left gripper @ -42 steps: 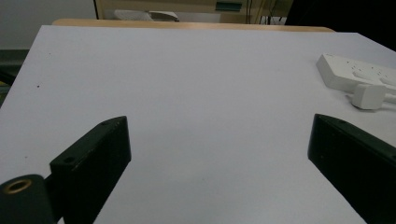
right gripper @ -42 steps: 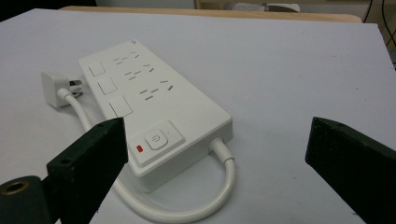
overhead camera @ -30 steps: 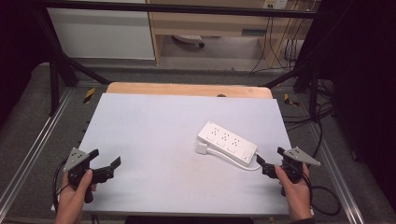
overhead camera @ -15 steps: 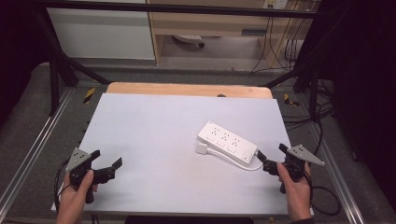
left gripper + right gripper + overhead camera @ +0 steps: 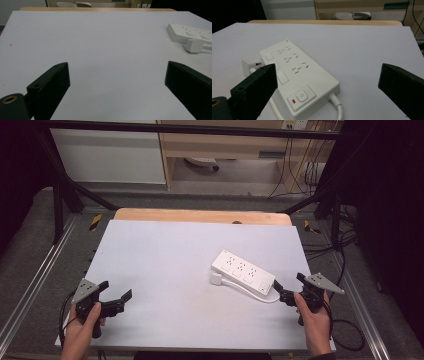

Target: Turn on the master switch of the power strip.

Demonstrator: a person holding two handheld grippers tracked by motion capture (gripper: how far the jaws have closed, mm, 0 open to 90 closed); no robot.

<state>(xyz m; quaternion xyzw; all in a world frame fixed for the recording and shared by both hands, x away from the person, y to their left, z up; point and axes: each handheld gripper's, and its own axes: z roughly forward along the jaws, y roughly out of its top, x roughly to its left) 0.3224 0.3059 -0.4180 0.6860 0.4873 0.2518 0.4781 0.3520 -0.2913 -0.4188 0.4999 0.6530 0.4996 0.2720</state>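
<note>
— So, nearest the person, what do you see?

— Two hands at the near edge of the table (image 5: 165, 245). The left gripper (image 5: 116, 296) sits at the near left corner, jaws spread wide, nothing between them. The right gripper (image 5: 289, 288) sits at the near right, jaws also spread and empty, just beside the end of the power strip (image 5: 243, 272).

— How does the strip look?

— White, flat, lying diagonally right of centre. From the right gripper view its near end carries a round power button (image 5: 301, 95) with a small red mark beside it, then rows of sockets. Its white cable (image 5: 337, 105) leaves the near end, and the white plug (image 5: 216, 279) lies touching its left side.

— Beyond it?

— Bare white tabletop, then a wooden edge (image 5: 200, 215).
</note>
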